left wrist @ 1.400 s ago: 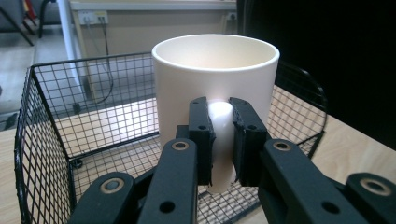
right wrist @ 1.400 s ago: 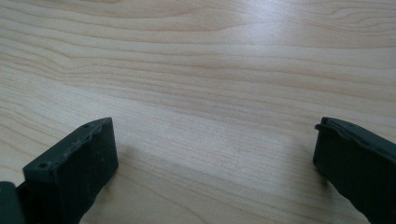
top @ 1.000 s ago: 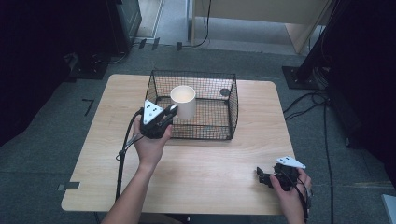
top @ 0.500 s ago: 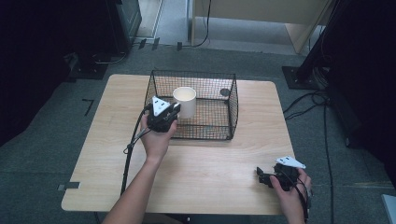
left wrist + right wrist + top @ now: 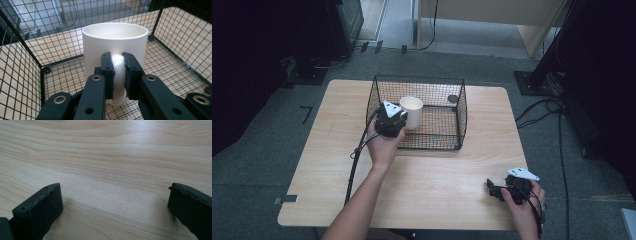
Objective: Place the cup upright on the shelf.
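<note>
Movement first: the left tongs [image 5: 117,68], clamped on the handle of the white ceramic mug [image 5: 115,47], have carried it down into the left part of the black wire basket [image 5: 460,107], so only release seems left. Right tongs [image 5: 115,207] rest wide open and hold nothing on the pale wooden tabletop [image 5: 432,185]; grey floor surrounds.

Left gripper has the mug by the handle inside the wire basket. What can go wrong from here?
1. The left gripper pinches only the handle of the white mug, so the mug may swing or twist in the jaws if lifted.
2. The mug stands near the left wall of the wire basket; the mug or the gripper could catch the mesh on the way out.
3. The right gripper rests open on the table, far from the basket, so nothing steadies it if it drags.
</note>
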